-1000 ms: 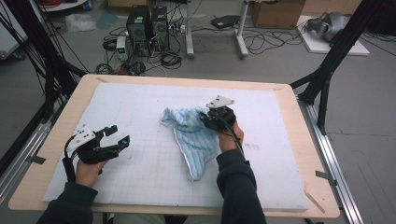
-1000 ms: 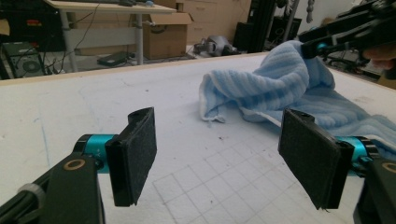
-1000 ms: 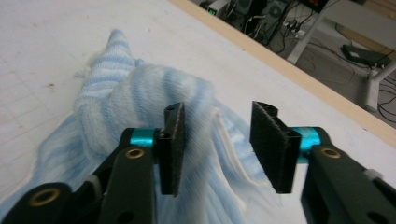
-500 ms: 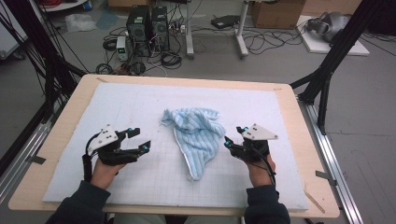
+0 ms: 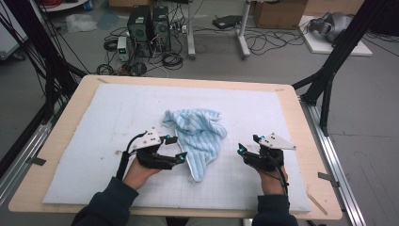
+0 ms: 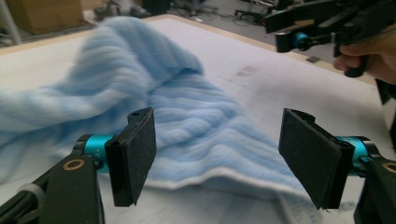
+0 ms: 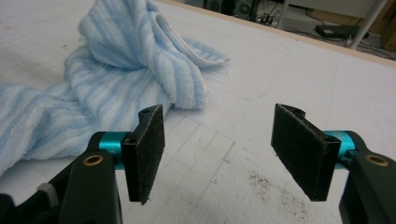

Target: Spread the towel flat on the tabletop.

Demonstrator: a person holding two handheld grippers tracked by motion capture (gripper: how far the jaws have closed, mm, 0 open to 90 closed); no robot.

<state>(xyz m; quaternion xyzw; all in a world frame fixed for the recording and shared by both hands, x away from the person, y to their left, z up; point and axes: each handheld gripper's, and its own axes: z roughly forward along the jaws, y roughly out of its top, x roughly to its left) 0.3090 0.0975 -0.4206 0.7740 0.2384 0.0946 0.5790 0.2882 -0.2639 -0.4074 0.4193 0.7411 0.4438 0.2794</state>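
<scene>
One towel, light blue with paler stripes, lies crumpled near the middle of one white foam mat marked with a faint grid. The mat covers most of one wooden table. The towel is bunched high at its far end and tapers to a narrow tail pointing toward the person's side of the table; a white hem runs along the tail's edge.

Two grippers are in use, one per hand. The left gripper is positioned just beside the towel's left edge, jaws pointing toward the cloth. In the left gripper view, its two black pads stand spread wide with the towel lying on the mat beyond them; neither pad presses on the fabric, and the hem passes below the gap. That view also shows the other hand and its gripper farther off, at upper right.

The right gripper is positioned to the right of the towel, apart from it, with bare mat between its jaw tips and the cloth. Its jaws have just been opening and nothing lies between them. In the right gripper view, the two pads stand spread over bare gridded mat, and the towel lies ahead and to the left of them, with dark specks on the mat surface near the right pad
</scene>
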